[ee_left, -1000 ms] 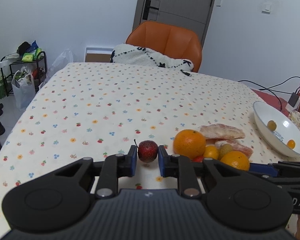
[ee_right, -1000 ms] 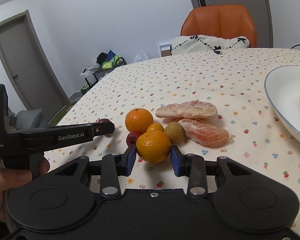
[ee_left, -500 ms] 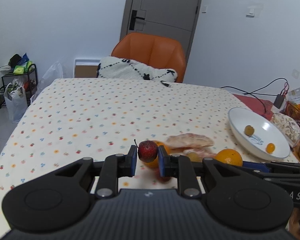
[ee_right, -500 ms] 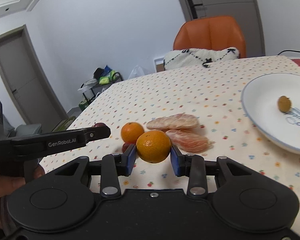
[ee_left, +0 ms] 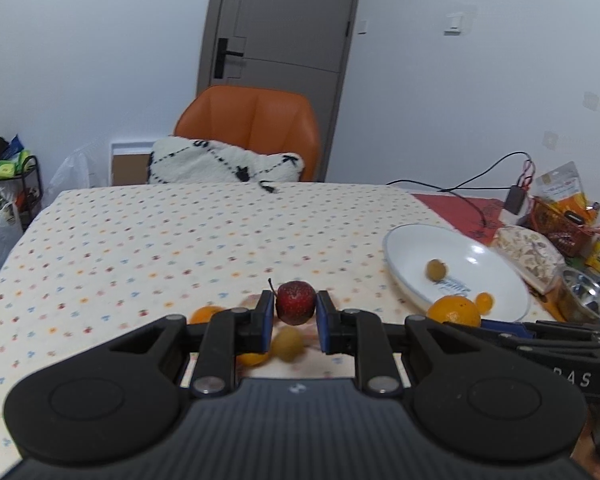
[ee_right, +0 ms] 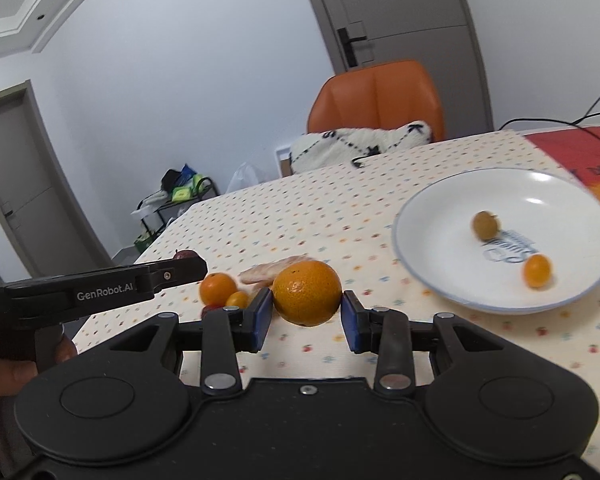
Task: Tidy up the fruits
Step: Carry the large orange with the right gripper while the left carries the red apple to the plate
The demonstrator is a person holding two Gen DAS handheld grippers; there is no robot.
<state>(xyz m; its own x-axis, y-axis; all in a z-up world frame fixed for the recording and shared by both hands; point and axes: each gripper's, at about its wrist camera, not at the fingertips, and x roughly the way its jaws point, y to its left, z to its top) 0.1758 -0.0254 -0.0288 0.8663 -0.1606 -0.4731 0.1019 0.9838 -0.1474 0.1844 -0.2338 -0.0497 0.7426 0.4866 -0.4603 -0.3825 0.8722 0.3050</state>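
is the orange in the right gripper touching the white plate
Apart. The right wrist view shows the orange held between the right gripper's jaws, with patterned tablecloth visible between it and the white plate's rim.

Table (ee_left: 160,248): cream cloth, small multicoloured floral dots. Plate (ee_right: 440,216): white, thin blue rim, blue lettering inside. Small red fruit (ee_left: 295,307): dark red, black stem. Orange (ee_right: 307,293): bright orange, dimpled. Left hand-held gripper (ee_left: 292,320): black body, blue pads. Right hand-held gripper (ee_right: 306,322): same colours. Chair (ee_left: 252,128): orange. Cushion (ee_left: 220,164): white, black line pattern. Door (ee_left: 284,40): grey.
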